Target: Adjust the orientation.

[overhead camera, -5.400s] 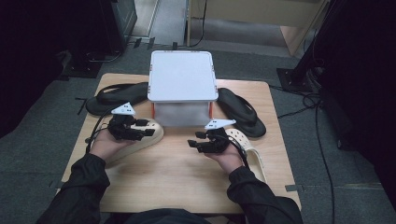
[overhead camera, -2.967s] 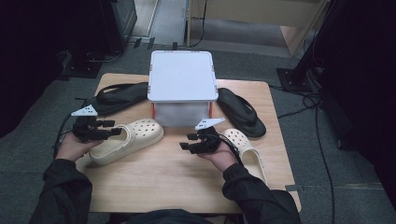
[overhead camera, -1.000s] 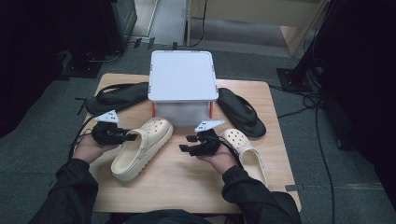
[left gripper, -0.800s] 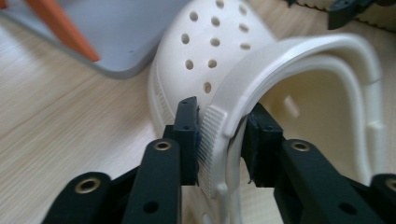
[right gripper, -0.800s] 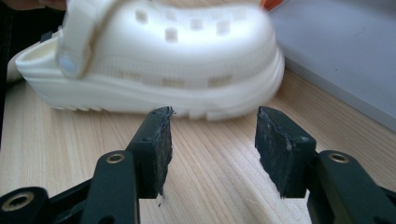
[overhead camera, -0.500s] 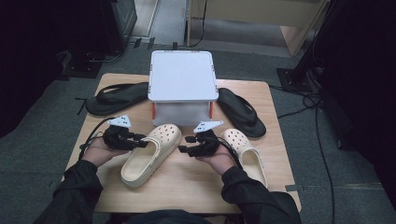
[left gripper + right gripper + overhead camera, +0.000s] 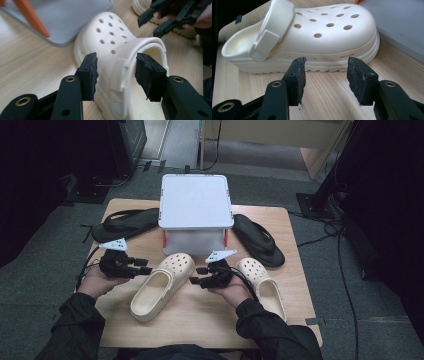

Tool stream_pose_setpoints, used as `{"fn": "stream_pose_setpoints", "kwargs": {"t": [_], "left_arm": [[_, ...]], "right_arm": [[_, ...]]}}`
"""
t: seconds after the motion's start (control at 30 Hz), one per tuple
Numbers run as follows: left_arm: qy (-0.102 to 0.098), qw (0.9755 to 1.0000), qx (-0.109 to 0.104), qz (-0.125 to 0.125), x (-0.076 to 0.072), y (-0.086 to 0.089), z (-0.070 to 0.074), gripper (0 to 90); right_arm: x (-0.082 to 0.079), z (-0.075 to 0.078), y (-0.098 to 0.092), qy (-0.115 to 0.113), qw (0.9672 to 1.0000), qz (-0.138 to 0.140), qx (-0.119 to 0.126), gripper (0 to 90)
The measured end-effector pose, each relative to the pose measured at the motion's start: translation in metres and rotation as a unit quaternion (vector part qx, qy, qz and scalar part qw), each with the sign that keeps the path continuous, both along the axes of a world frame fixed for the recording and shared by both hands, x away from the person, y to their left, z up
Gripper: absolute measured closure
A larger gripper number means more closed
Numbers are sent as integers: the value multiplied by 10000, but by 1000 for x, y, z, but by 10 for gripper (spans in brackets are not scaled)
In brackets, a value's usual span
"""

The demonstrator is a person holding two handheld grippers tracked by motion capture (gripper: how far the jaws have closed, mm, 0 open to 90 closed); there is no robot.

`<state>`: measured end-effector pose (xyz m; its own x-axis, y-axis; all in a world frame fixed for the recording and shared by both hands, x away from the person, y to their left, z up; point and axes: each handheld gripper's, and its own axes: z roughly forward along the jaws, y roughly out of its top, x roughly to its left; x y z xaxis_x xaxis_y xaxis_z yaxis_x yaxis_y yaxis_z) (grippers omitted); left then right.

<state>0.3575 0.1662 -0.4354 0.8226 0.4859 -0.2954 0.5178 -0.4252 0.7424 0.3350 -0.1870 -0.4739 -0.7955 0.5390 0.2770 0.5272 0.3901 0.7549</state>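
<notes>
Both my grippers were sitting open with nothing in them. The left gripper (image 7: 144, 266) had its jaws spread just beside the left clog (image 7: 162, 286), which lay toe-far in the middle of the table (image 7: 200, 320). My right gripper (image 7: 197, 276) was on that clog's other side, jaws apart and pointing at its sole. The second clog (image 7: 262, 282) sat right of my right hand (image 7: 232, 292). Past them stood a white box (image 7: 195, 212), with a black flip-flop (image 7: 122, 223) on the left and another flip-flop (image 7: 260, 240) on the right.

Wooden table (image 7: 200, 320), white lidded box (image 7: 196, 210), two cream clogs (image 7: 162, 285), two black flip-flops (image 7: 127, 222)
</notes>
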Motion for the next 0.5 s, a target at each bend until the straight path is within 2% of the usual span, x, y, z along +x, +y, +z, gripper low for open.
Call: {"fn": "stream_pose_setpoints", "kwargs": {"t": [0.03, 0.07, 0.13, 0.17, 0.3, 0.37, 0.47, 0.5], "left_arm": [[6, 10000, -32, 38, 0, 5, 1, 550], [57, 9999, -110, 50, -1, 11, 1, 659], [74, 9999, -122, 63, -1, 14, 0, 690], [29, 9999, -58, 114, -1, 18, -1, 703], [26, 9998, -55, 181, 0, 22, -5, 723], [81, 9998, 17, 170, 2, 19, -12, 730], [182, 9996, 200, 84, 3, 12, -22, 730], [230, 9995, 192, 33, 4, 10, -25, 730]], "right_arm": [[0, 0, 0, -3, 10000, 3, -2, 501], [1, 0, 1, -37, 10000, 6, 11, 516], [1, 0, 2, -64, 10000, 7, 25, 534], [1, 0, 3, -77, 10000, 8, 36, 541], [1, -2, 8, -88, 9999, 56, 20, 577], [1, -2, 9, -87, 9999, 69, 1, 605], [0, -3, 13, -165, 9998, 68, -53, 670], [1, -3, 15, -241, 9996, 91, -82, 685]]}}
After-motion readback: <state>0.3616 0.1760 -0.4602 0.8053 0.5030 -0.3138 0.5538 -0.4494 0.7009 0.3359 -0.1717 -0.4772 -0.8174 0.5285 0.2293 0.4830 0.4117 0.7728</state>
